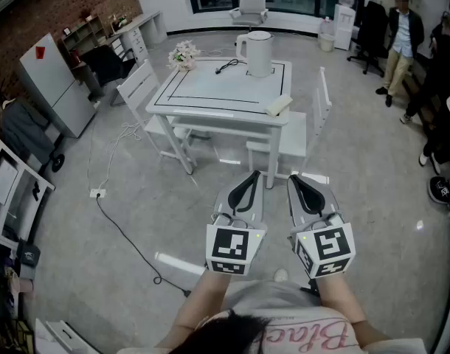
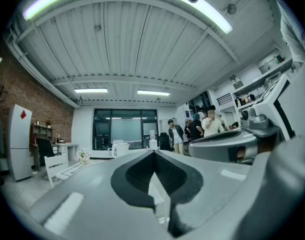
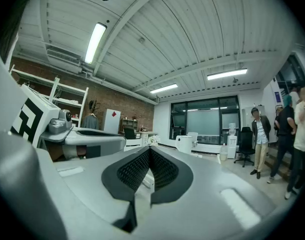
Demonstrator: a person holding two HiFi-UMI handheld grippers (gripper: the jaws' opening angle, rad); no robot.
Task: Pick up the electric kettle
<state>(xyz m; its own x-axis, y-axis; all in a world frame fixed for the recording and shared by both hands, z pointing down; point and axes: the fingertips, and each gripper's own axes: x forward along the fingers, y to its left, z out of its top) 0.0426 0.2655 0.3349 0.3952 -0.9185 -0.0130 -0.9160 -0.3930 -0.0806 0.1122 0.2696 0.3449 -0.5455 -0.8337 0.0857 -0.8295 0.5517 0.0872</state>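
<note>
The electric kettle (image 1: 257, 52) is in neither claw; it stands well ahead of both, on the far side of the table (image 1: 210, 112).

Nearest the person, the left claw (image 1: 252, 175) and the right claw (image 1: 296, 178) are held side by side over the grey floor (image 1: 136, 198), tips pointing toward the table. In the left gripper view the left claw (image 2: 153, 152) has its tips pressed together with nothing between the ribbed pads. The right gripper view shows the right claw (image 3: 149, 149) closed in the same way and empty.

A black power cord (image 1: 129, 243) trails across the floor on the left. Further on is the white table, marked with a black rectangle and flanked by white chairs (image 1: 139, 88). A pale folded cloth (image 1: 278, 105) lies at its near right corner, a black cable (image 1: 226, 67) lies near the middle of the far side, and a small bouquet (image 1: 184, 54) sits at the far left corner.

The white kettle stands upright near the far right corner of the rectangle, just right of the cable. Its long axis is vertical, lid on top, handle toward the left. In the right gripper view the kettle (image 3: 184, 144) shows just right of the claw tips, handle again on its left.

People (image 1: 402, 32) stand beyond, at the right.
</note>
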